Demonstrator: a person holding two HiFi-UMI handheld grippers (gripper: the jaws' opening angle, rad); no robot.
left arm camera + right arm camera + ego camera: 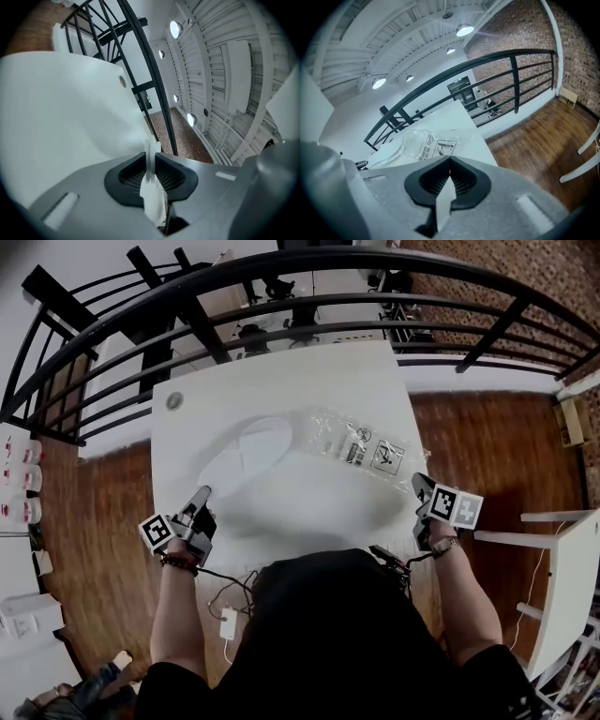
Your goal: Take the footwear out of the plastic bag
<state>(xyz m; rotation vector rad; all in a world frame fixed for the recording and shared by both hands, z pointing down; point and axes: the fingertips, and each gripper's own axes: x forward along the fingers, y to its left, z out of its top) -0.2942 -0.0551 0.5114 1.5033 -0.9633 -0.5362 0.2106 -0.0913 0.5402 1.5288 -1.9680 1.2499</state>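
A white table (366,381) stands on a wood floor (487,446) beside a black railing (281,268). On it lies a clear plastic bag (361,442), with a white slipper (253,448) sticking out of its left end. The left gripper (202,493) is clamped on the slipper's thin edge. The right gripper (420,486) is squeezed closed at the bag's right end – whether it pinches the film, I cannot tell.

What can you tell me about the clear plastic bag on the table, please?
The plastic bag is clear, thin and crinkled, with black-and-white printed labels toward its right end. It lies flat across the white table. White footwear lies at its left end, pinched by the left hand-held gripper; how much remains inside is unclear.
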